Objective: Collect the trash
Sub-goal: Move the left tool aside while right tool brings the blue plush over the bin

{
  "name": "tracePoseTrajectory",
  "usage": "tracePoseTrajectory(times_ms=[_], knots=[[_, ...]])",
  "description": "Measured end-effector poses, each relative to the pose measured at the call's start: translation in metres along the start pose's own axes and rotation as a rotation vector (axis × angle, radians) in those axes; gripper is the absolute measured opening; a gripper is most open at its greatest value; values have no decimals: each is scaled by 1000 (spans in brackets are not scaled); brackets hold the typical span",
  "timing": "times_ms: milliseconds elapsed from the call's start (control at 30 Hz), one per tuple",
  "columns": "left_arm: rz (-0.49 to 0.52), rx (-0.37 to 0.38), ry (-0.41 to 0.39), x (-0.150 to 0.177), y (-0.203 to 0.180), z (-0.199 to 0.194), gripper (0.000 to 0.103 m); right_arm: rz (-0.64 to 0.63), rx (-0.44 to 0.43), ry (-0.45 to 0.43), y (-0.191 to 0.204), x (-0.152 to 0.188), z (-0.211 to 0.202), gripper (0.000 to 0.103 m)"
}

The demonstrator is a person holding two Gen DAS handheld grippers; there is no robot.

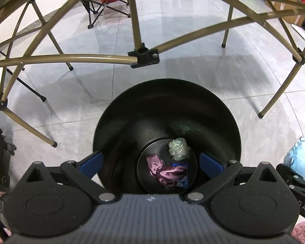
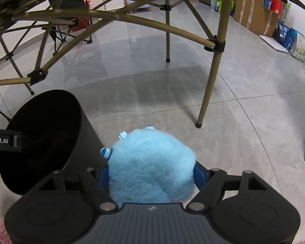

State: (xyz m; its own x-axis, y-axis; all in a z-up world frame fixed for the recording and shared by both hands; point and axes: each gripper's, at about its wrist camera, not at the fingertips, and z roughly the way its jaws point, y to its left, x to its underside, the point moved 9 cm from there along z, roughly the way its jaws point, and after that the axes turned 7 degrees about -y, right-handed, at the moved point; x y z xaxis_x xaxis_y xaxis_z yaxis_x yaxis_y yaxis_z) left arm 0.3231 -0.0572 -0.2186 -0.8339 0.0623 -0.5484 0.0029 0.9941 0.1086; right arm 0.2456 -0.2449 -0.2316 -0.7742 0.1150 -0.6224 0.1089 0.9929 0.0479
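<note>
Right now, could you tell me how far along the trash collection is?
Done: a purple wrapper and a crumpled clear plastic piece lie at the bottom of the black bin. The left gripper hangs above it, jaws open and empty. In hand: the right gripper clasps a fluffy blue toy beside the bin. Left: releasing it; no other trash shows.

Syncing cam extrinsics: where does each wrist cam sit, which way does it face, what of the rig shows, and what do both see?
Left wrist: on the left gripper, looking steeply down into the black bin; its own open blue fingers show, nothing between them, and purple wrapper and clear plastic wad lie at the bottom.
Right wrist: on the right gripper, angled down at the floor; its fingers clamp a blue fluffy toy; the left gripper's body pokes in at left.
Shared: bin, toy, folding table frame.
</note>
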Motion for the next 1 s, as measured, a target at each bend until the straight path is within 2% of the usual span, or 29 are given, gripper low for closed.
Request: tracePoseTrajectory(times_ms=[567, 767, 1000], knots=[[-96, 22, -116, -4, 46, -50, 103, -57, -17, -59, 33, -9, -31, 77], [-123, 11, -146, -2, 65, -63, 103, -94, -42, -100, 55, -18, -46, 77], [-154, 9, -162, 2, 88, -71, 103, -127, -71, -104, 81, -23, -49, 77]])
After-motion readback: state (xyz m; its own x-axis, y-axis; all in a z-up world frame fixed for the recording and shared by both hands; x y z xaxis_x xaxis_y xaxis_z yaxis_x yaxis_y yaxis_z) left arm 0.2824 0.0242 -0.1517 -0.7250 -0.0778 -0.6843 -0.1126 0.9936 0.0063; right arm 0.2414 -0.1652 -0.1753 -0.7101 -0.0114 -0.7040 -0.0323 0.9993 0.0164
